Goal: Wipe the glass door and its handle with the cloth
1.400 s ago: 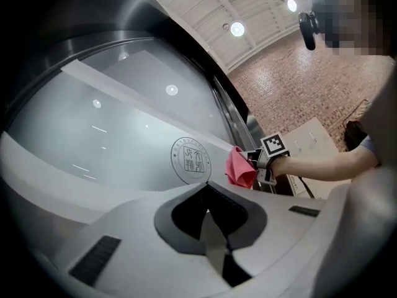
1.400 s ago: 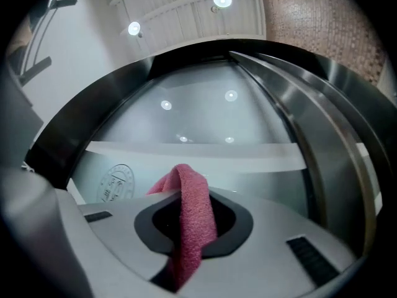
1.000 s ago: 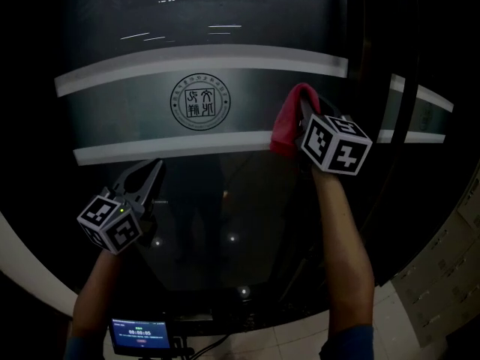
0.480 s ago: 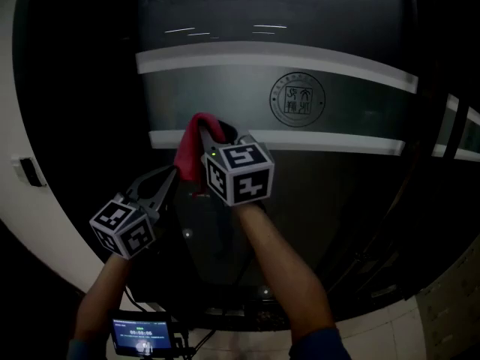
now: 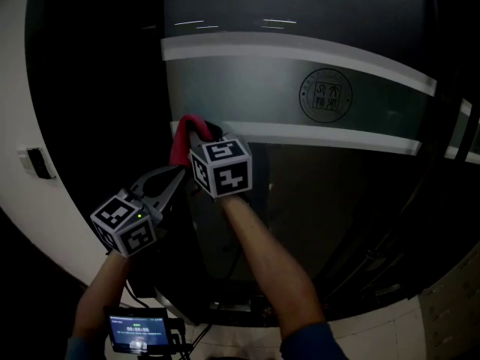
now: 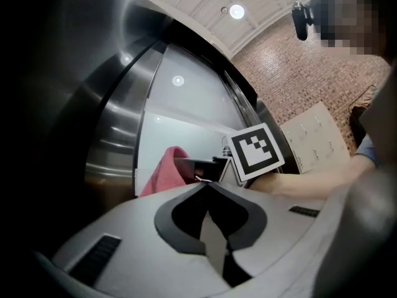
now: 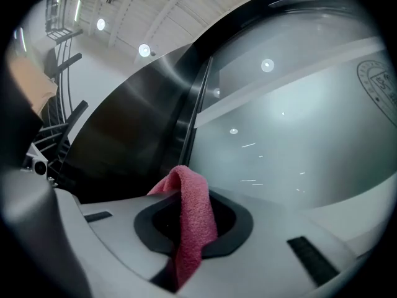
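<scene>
In the head view, the right gripper (image 5: 198,131) is holding the pink cloth (image 5: 179,139) up against the glass door (image 5: 322,186), near the door's left edge and level with the lower white band (image 5: 337,137). The left gripper (image 5: 173,178) is hanging just below and to the left of it. The door's handle is not showing clearly here.

In the left gripper view, the tongs are sitting tip to tip with nothing between them — the cloth is showing just beyond, beside the right gripper's marker cube (image 6: 255,151).

In the right gripper view, the tongs are pinching a fold of the cloth, with a loop standing up and a tail drooping down through the gap. The cloth is looking soft, light and limp terry — likely to drag rather than slide. Gripping a bunched fold, as here, is probably giving the firmest hold. The glass is looking hard and slick, so it is calling for even pressure.
</scene>
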